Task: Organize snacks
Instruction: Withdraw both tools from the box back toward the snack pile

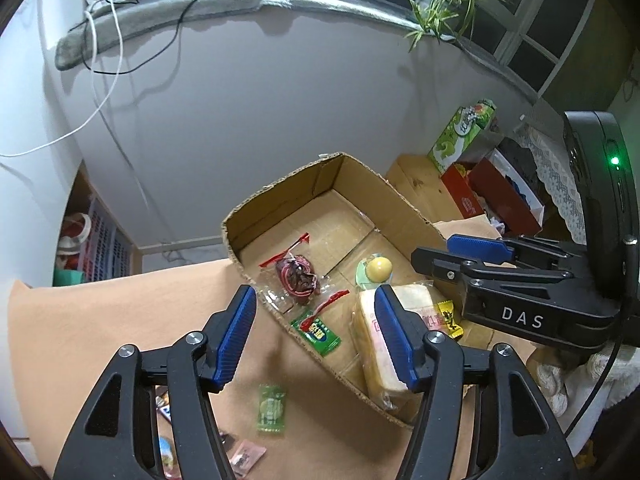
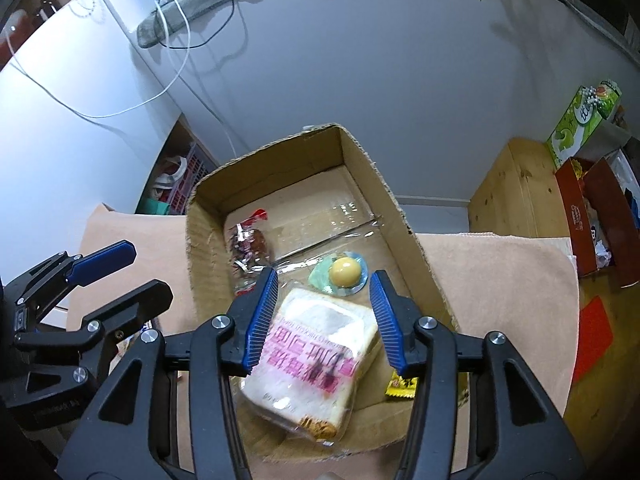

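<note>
A cardboard box (image 2: 208, 216) sits on a surface covered with a tan cloth (image 2: 500, 272). Inside the box lies a wrapped bread pack (image 2: 316, 356) with pink writing on it. The right gripper (image 2: 324, 312) hangs just above the bread. Its blue fingers (image 2: 262, 316) stand apart, one on each side of the pack, and do not press on it. The bread rests on the box floor at the near end.

Beside the bread is a round yellow sweet (image 2: 346, 272) in a clear wrapper. A small yellow packet (image 2: 402, 388) lies at the near right corner. A clear bag of dark red snacks (image 2: 250, 244) lies along the left wall of the box.

The left gripper (image 1: 316, 336) is open too, with nothing between its fingers. It hangs over the near edge of the box. A green packet (image 1: 316, 332) lies in the box below it. Another green packet (image 1: 272, 408) lies outside on the cloth, near the box.
</note>
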Demonstrator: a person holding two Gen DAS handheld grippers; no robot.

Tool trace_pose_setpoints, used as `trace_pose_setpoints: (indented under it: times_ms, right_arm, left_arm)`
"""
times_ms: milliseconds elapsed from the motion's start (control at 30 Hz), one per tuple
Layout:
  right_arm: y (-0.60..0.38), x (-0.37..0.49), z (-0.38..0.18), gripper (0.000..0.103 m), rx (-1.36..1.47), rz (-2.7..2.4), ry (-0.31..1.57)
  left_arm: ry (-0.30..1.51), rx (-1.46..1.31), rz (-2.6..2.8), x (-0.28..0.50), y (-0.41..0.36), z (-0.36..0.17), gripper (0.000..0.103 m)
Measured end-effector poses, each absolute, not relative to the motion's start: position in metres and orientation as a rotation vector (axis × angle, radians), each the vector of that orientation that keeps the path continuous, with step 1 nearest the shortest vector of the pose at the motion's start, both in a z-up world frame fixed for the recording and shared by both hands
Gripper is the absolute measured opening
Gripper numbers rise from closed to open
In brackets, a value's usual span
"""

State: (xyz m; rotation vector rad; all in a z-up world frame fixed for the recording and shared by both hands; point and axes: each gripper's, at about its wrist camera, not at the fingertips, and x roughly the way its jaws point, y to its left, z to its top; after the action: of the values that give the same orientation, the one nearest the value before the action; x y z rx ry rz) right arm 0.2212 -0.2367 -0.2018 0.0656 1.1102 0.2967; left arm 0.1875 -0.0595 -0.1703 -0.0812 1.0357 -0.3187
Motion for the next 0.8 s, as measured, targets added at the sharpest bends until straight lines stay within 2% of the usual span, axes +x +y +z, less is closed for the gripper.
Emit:
trace_pose_setpoints:
  times_ms: [433, 800]
  right_arm:
    - [-0.205, 0.169, -0.183, 0.05, 0.05, 0.402, 1.068]
    - [-0.165, 0.109, -0.187, 0.05, -0.006, 0.54, 1.082]
  left_arm:
    - [0.982, -0.119, -0.239, 0.135, -0.006, -0.147, 0.061]
    - [0.986, -0.16, -0.163, 0.073, 0.043, -0.154, 0.061]
